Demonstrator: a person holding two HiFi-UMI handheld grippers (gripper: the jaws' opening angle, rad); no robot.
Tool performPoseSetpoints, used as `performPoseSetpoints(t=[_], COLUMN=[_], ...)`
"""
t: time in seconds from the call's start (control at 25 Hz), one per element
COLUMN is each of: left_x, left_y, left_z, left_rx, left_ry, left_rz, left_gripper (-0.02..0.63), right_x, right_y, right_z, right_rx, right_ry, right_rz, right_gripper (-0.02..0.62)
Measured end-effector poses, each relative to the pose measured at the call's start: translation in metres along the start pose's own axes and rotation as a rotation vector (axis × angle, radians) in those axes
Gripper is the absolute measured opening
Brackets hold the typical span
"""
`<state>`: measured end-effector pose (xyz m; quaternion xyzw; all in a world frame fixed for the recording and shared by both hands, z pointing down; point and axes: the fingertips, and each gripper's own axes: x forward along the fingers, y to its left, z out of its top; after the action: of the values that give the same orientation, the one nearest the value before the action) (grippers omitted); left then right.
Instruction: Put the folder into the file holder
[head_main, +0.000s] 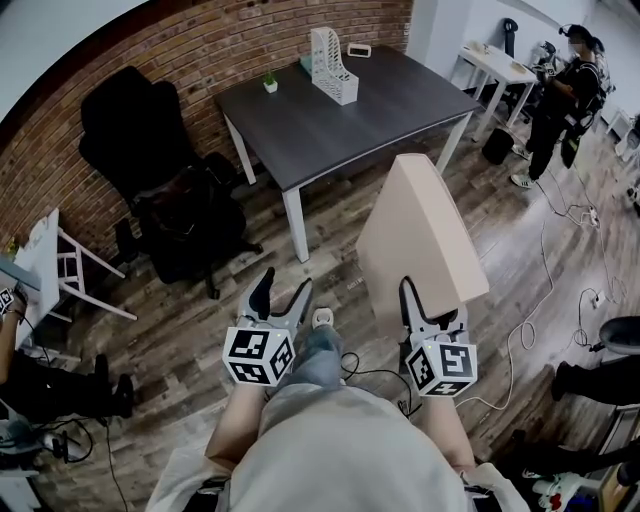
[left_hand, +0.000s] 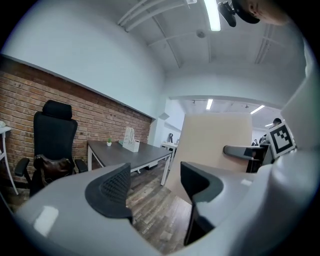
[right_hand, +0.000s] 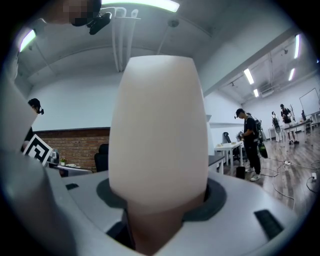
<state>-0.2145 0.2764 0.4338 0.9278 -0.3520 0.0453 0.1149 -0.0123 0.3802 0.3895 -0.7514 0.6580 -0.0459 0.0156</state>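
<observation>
Wood-plank flooring (head_main: 200, 330) fills the room, with a red brick wall (head_main: 150, 70) along the far side. A dark grey desk (head_main: 390, 100) on white legs stands against that wall, and a black office chair (head_main: 150, 150) sits to its left. Off to the right another person (head_main: 560, 90) stands by a small white table (head_main: 500, 65). Nearer the camera, a large beige folder (head_main: 420, 240) is held up in the air above the floor, tilted with its top edge leaning toward the desk but well short of it. It is pinched at its lower edge by the right gripper (head_main: 432, 300). In the right gripper view the folder (right_hand: 160, 140) rises straight out from between the jaws, which press on both of its faces, and it blocks most of the scene ahead. The white file holder (head_main: 333, 65) stands upright on the back part of the desk, well apart from the folder, with a tiny potted plant (head_main: 270, 82) to its left near the desk's far corner. The left gripper (head_main: 283, 288) hangs beside the right one, to the folder's left and not touching it. Its jaws are spread, and only floor shows between them in the left gripper view, where the folder (left_hand: 215, 145) stands just to the right.
</observation>
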Motion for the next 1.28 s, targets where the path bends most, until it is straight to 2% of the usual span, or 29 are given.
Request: performPoseSetpoints(t=[0.16,0.36,0.64,0.92,1.28], left_x=[0.02,0.059,0.137,0.22,0.299], left_y=[0.014,0.028,0.055,0.089,0.143], left_z=[0.003,0.012,0.02,0.052,0.082], left_rx=[-0.005,0.003,0.015,0.015,0.006], left_ry=[-0.016,-0.042,-0.02,-0.01,-0.025], left_rz=[0.029,0.03,0.001,-0.069,-0.079], left_gripper=[0.352,0.388,0.39,0.39,0.389], right_x=[0.02,0.055,0.133,0.217,0.307], right_y=[-0.007,-0.023,-0.045,-0.062,-0.071], right_z=[0.0,-0.001,0.005,0.029,0.044], right_rx=[-0.006,-0.009,-0.019,-0.02,-0.044], right_ry=[-0.002,0.009,0.006,-0.014,-0.022], right_rz=[-0.015,-0.025,-0.032,-0.058,-0.064], right_gripper=[0.265,0.266,0.267,0.268,0.268])
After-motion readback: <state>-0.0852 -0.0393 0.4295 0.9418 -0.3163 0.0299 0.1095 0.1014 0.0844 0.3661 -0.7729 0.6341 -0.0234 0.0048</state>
